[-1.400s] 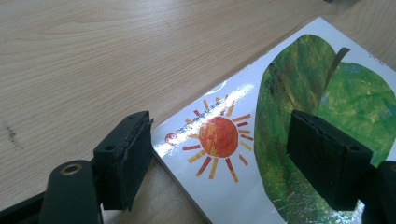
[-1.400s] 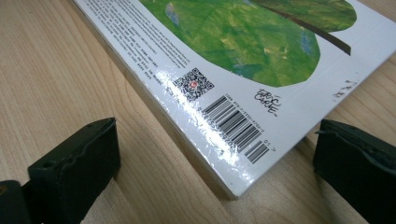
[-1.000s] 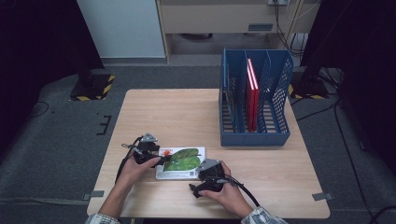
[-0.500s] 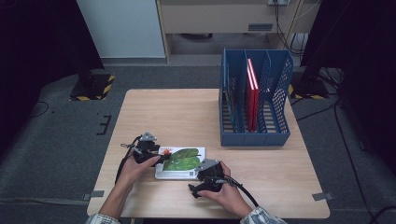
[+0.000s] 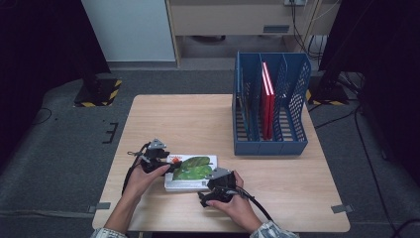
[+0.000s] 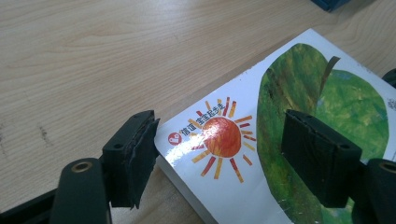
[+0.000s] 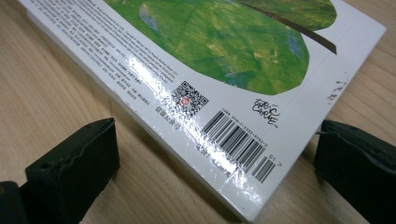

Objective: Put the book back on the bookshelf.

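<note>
Item: picture book, flat on the bench, lower centre of the high view. Left gripper: jaws apart, straddling the sun-printed corner. Right gripper: jaws apart, bracketing the barcode corner. Handling advice: seat both pairs squarely over the edges before closing; lift level. Blue file rack upper right.

Both forearms come in from the near edge of the table, bare below rolled sleeves, and angle inward toward each other. The left hand holds the left gripper low, pointing to the right — its jaws stand wide apart. The right hand grips the right gripper just beside it, pointing away from the body, jaws likewise spread wide. A cable trails from each gripper.
</note>
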Demonstrator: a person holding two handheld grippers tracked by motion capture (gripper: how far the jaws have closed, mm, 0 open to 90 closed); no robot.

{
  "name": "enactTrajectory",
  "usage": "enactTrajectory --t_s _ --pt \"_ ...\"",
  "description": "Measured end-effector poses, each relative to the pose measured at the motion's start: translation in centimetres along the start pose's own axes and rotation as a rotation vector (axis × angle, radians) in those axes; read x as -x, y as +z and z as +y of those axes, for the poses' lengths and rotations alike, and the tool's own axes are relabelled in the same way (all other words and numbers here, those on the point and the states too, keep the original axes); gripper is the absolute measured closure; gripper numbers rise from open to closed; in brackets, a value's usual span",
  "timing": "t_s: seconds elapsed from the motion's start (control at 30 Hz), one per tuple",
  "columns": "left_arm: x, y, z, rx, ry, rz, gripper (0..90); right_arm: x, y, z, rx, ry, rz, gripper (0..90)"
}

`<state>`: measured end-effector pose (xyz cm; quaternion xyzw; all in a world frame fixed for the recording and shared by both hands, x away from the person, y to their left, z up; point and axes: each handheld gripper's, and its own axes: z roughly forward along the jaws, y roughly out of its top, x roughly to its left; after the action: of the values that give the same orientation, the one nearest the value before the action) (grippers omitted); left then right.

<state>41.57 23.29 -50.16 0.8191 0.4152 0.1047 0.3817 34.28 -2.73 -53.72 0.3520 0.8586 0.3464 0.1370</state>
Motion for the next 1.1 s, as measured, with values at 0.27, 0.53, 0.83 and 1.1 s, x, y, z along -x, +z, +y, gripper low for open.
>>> enactTrajectory --t_s 0.27,0.53,0.83,1.1 --pt "0.1 -0.47 0.25 0.021 -0.01 -0.004 25.6 -0.23 0.39 0.22 0.016 0.046 -0.038 0.2" --pt "0.2 -0.92 0.52 0.045 -0.018 -0.011 25.2 -0.36 0.58 0.41 0.023 0.076 -0.063 0.9" --pt "0.22 -0.83 0.53 0.051 -0.024 -0.017 22.3 -0.2 0.65 0.57 0.046 0.146 -0.052 0.6" --pt "0.29 -0.37 -0.34 0.035 -0.053 -0.027 9.0 -0.17 0.68 0.62 0.051 0.155 -0.045 0.8"
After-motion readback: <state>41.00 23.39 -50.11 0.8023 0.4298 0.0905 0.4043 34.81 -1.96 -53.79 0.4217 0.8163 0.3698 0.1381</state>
